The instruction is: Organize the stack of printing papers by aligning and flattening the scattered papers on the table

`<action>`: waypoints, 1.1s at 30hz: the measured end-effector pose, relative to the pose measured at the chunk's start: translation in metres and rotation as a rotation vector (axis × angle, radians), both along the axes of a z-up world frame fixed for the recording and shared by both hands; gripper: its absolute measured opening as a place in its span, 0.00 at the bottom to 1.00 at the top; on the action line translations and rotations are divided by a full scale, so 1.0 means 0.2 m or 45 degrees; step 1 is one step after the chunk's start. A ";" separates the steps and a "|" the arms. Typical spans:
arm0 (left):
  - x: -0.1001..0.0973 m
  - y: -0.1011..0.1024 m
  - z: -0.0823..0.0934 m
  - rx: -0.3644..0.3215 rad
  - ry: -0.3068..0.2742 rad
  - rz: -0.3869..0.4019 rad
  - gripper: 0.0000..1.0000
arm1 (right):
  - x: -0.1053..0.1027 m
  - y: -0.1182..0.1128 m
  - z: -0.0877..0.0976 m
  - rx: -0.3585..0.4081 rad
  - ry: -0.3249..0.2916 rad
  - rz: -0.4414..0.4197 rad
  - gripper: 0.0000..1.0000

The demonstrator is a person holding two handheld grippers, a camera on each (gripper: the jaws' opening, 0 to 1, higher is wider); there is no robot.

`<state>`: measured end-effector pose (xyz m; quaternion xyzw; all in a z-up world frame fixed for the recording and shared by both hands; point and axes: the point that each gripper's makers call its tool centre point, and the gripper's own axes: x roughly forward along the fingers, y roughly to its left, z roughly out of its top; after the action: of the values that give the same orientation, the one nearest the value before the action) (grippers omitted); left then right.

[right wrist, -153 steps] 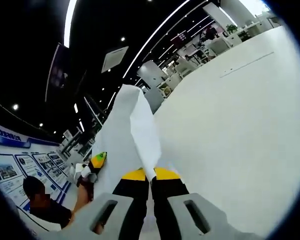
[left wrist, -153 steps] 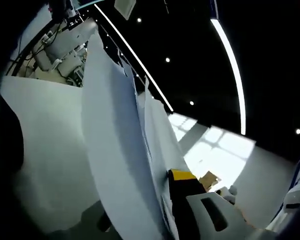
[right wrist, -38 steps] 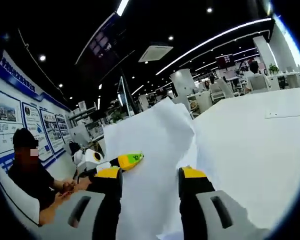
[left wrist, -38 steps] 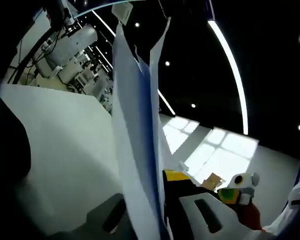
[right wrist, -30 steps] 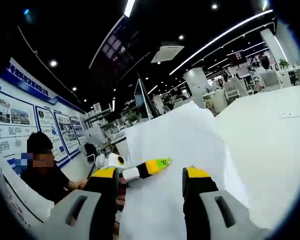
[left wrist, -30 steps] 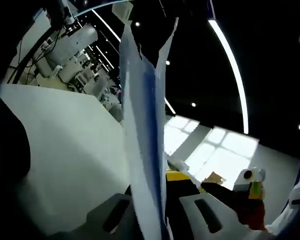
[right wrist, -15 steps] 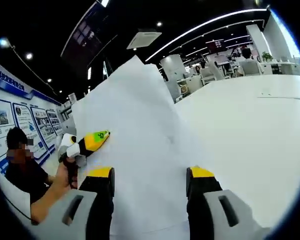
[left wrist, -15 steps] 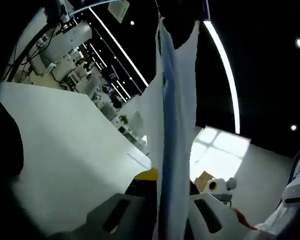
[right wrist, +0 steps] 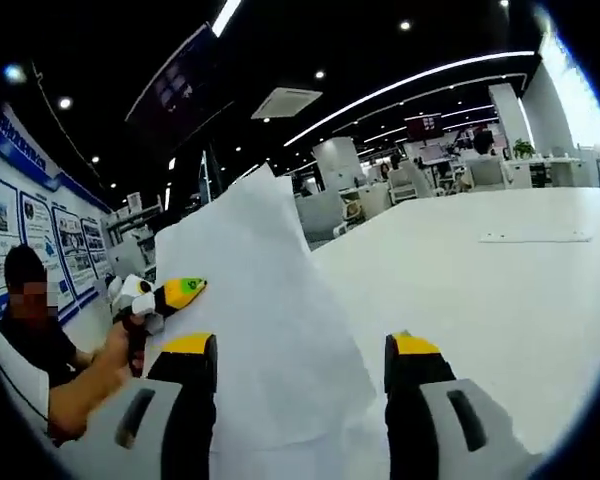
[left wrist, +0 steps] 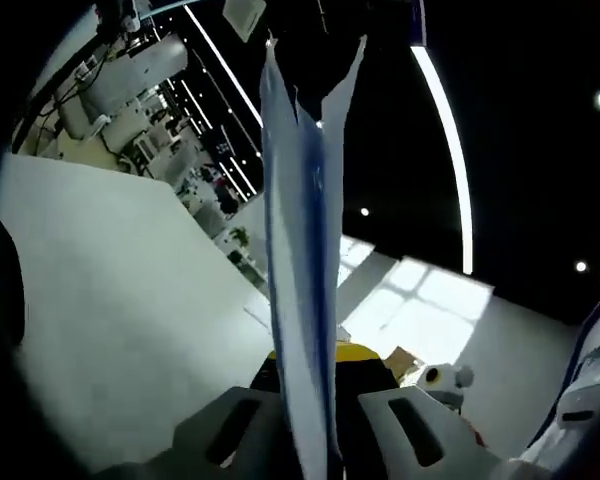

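— So where are the papers [left wrist: 300, 300]?
— Held upright, edge-on, over the white table [left wrist: 110, 300]. The left gripper [left wrist: 315, 400] is clamped on their lower edge, jaws tight against the sheets.
— And the right gripper [right wrist: 302, 385]?
— Its jaws stand wide apart and grip nothing. The sheets rise between and beyond them, leaning left. Whether they touch a jaw, I cannot tell.
— Anything else?
— A person's hand [right wrist: 118, 352] at the left holds a yellow-tipped gripper.
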<state>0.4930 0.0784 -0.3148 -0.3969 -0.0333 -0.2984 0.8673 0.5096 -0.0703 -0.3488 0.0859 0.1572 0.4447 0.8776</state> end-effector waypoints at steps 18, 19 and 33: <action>0.06 -0.60 0.39 0.275 -0.189 -0.470 0.06 | -0.01 -0.34 0.32 0.164 -0.084 0.367 0.67; 0.06 -0.63 0.41 0.269 -0.204 -0.501 0.06 | 0.00 -0.35 0.35 0.181 -0.086 0.389 0.65; -0.04 -0.92 0.47 0.395 -0.321 -0.775 0.06 | -0.09 -0.44 0.66 0.545 -0.032 0.819 0.30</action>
<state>0.4850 -0.1054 -0.2199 -0.2124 0.0253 -0.5909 0.7778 0.4907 -0.1583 -0.2174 0.2079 0.0690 0.7211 0.6573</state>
